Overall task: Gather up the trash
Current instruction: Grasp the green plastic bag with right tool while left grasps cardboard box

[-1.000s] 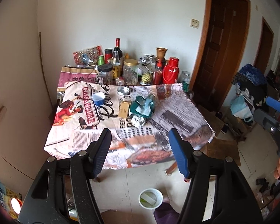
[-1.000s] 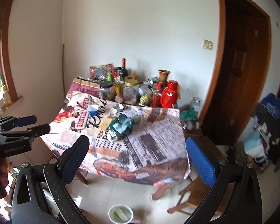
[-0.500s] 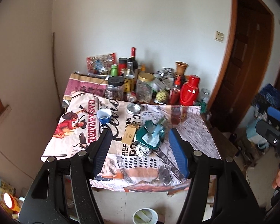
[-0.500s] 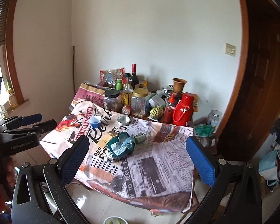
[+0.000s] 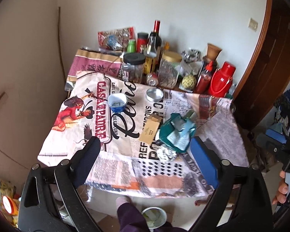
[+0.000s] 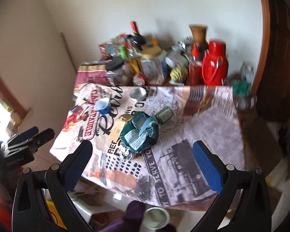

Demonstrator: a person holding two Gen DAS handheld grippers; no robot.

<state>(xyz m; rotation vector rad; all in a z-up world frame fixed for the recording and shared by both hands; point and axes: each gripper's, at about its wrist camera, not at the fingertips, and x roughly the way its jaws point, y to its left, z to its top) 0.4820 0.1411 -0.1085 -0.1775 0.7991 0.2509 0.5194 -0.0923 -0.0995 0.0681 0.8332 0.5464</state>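
Observation:
On the table's printed cloth (image 5: 114, 160) lies a crumpled green bag (image 5: 176, 133), with a foil ball (image 5: 166, 153) at its near side and a flat brown carton (image 5: 150, 129) on its left. A small green jar (image 6: 164, 115) lies on its side behind the bag. My left gripper (image 5: 145, 145) hovers before the table's front edge, its jaws opening, nothing between them. My right gripper (image 6: 142, 147) hangs open and empty to the right of it, aimed at the same pile. Each gripper shows at the edge of the other's view: left gripper (image 6: 35, 134), right gripper (image 5: 276, 145).
A blue cup (image 5: 117, 102) and a round metal tin (image 5: 154, 94) stand further back on the cloth. Jars, bottles and a red flask (image 5: 222, 81) crowd the table's back edge. A white cup (image 5: 153, 217) sits on the floor below. A brown door (image 5: 276, 58) is at right.
Both grippers have come closer to the table and tipped down, so the trash pile looks larger. The left jaws stand wider apart than before. The right wrist view is now blurred.

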